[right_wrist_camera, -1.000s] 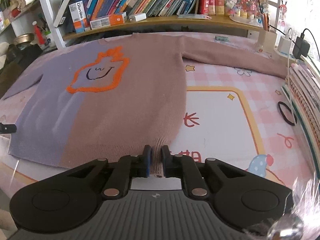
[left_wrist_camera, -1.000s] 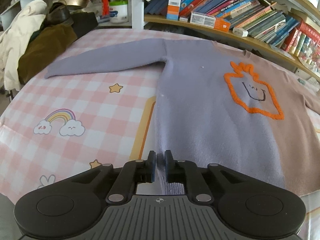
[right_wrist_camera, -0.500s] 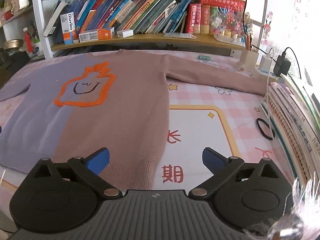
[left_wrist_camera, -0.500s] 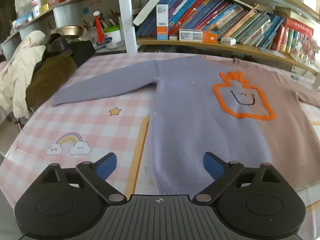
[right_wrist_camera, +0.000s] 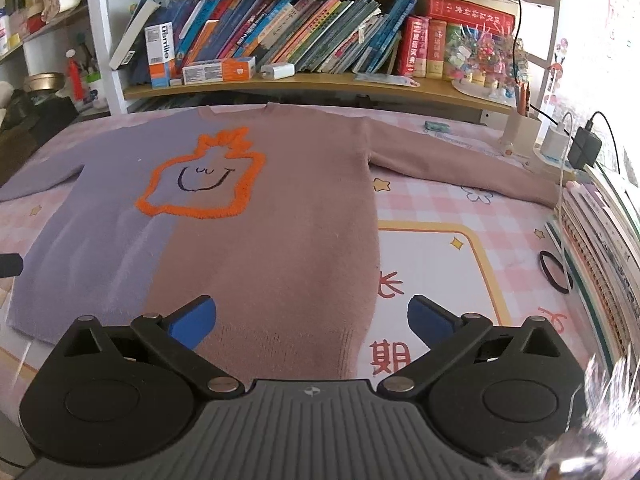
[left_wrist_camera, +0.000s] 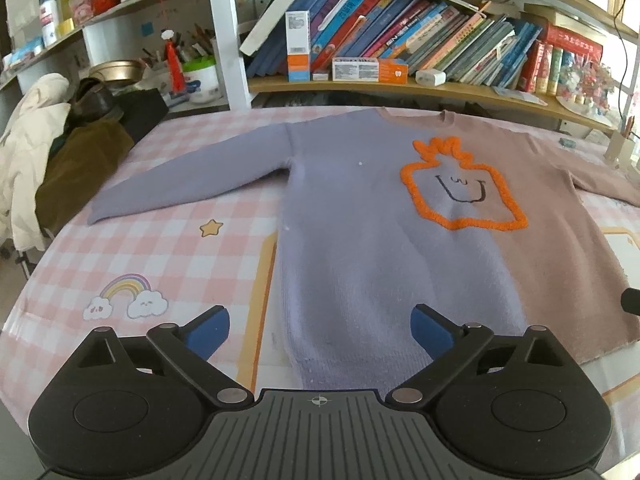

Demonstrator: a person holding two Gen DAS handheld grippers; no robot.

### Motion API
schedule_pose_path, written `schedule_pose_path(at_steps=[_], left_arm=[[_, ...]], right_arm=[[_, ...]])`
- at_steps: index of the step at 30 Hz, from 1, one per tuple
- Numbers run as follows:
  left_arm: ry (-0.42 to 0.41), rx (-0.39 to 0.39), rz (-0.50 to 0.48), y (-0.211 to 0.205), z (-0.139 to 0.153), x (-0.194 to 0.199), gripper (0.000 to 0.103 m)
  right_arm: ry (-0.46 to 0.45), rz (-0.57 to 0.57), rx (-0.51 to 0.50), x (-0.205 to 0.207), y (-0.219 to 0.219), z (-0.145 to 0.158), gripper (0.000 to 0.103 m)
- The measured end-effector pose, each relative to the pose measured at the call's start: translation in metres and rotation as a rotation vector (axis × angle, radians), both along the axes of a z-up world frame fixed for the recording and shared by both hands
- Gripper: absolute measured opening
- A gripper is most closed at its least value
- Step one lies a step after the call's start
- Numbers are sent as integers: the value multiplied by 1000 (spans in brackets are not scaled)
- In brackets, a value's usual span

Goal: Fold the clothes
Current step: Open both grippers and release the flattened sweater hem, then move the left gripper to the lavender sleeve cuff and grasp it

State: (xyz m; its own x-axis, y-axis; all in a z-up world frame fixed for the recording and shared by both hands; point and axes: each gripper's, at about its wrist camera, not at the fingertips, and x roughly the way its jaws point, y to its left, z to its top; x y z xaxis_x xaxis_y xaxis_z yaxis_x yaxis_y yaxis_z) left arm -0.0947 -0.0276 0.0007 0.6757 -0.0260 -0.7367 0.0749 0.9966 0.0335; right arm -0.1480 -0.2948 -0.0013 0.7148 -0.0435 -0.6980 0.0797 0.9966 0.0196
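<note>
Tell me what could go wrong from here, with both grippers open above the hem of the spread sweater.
The right sleeve ends against the stacked notebooks and the charger cable; folding it in could drag either. A black hair tie lies near the sweater and might get swept under. The left sleeve reaches toward the clothes pile, so its cuff may snag.

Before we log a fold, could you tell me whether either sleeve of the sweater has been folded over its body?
No, the sweater lies flat with its brown sleeve stretched out sideways on the tablecloth.
</note>
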Motion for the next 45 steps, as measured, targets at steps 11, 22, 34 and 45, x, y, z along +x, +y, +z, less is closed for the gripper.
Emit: schedule_pose_path(at_steps=[11,22,34,45], left_arm=[[-15,-44,-60,44,-6,25,99],[-42,-100,-25,122,-14,55,99],[-123,-129,119,211,-31,87,98],[-54,-309,338,274,-75,132,59]], right_arm=[[17,-100,-17,1,43,5,103],[12,-167,-67,1,103,13,103],[58,-213,-159,-3,145,17,103],[95,-252,-251,-10,153,28,103]])
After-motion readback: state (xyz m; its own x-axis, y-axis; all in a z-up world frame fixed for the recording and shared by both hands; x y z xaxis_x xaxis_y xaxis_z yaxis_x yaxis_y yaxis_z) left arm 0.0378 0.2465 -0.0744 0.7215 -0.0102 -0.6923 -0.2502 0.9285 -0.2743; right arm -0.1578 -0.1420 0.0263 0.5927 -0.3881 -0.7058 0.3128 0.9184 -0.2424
